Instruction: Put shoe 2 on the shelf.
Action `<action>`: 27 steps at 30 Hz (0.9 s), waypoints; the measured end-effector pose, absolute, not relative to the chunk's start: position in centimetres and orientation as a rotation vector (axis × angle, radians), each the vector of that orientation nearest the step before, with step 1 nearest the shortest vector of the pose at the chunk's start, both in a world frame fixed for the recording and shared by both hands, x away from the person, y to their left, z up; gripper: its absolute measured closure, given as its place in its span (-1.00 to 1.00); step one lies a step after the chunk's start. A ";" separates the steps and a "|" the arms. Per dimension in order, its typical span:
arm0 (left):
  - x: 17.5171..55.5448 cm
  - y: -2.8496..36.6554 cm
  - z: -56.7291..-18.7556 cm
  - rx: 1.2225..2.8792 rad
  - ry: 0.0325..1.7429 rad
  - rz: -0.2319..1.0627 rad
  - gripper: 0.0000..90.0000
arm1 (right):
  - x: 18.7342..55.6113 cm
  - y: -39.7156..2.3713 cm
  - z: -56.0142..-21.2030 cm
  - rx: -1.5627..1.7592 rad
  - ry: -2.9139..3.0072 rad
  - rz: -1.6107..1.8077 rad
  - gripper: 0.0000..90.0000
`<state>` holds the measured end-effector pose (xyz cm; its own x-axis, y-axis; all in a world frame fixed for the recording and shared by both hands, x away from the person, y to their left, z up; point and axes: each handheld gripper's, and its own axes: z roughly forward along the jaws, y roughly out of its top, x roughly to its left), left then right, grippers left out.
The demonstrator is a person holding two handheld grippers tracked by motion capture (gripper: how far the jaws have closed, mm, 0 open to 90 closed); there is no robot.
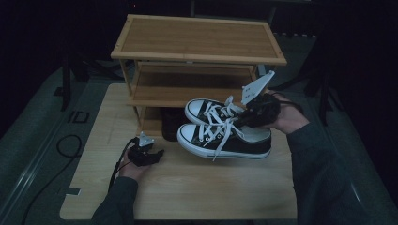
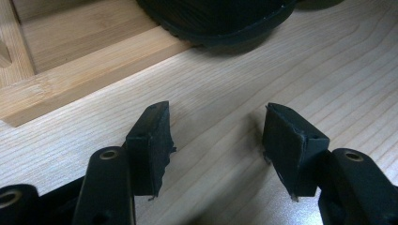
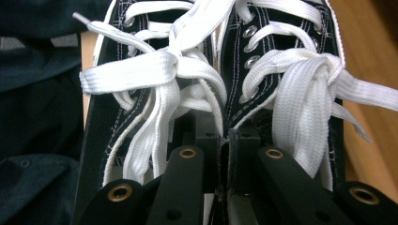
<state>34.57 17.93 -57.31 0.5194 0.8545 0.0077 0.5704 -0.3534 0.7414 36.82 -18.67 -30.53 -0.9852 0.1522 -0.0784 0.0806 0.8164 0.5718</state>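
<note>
Right gripper (image 1: 251, 116): jaws drawn together, clamped on the adjoining inner collars of the pair of black sneakers (image 1: 225, 133); in the right gripper view both shoes (image 3: 225, 93) extend straight ahead of the jaws, one on either side of them, white laces (image 3: 155, 70) knotted just beyond the pads. In the high view the pair hangs off the wooden table (image 1: 187, 187), toes pointing away from the right gripper toward the left one, in front of the bamboo shoe rack (image 1: 197, 51).

Left gripper (image 1: 149, 154): jaws apart, nothing between the pads (image 2: 150, 145); bare table (image 2: 225, 122) lies under them; ahead of the jaws, a dark shoe (image 2: 220, 23) rests at the rack's lowest shelf (image 2: 70, 79); well apart from the lifted pair.
</note>
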 end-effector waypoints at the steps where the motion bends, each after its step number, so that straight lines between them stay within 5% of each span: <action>1: 34.6 17.9 -57.3 2.064 1.156 0.523 -0.05 | 37.1 -18.5 -30.4 0.193 2.877 0.896 0.89; 27: 34.6 18.0 -57.3 2.059 1.157 0.518 -0.05 | 42.7 -15.7 -30.7 0.469 2.733 0.884 0.89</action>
<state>34.59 17.97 -57.32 0.5193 0.8546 0.0028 0.5708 -0.3492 0.7431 42.69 -15.67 -30.72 -0.9221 0.3684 -0.1184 0.2292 0.7664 0.6000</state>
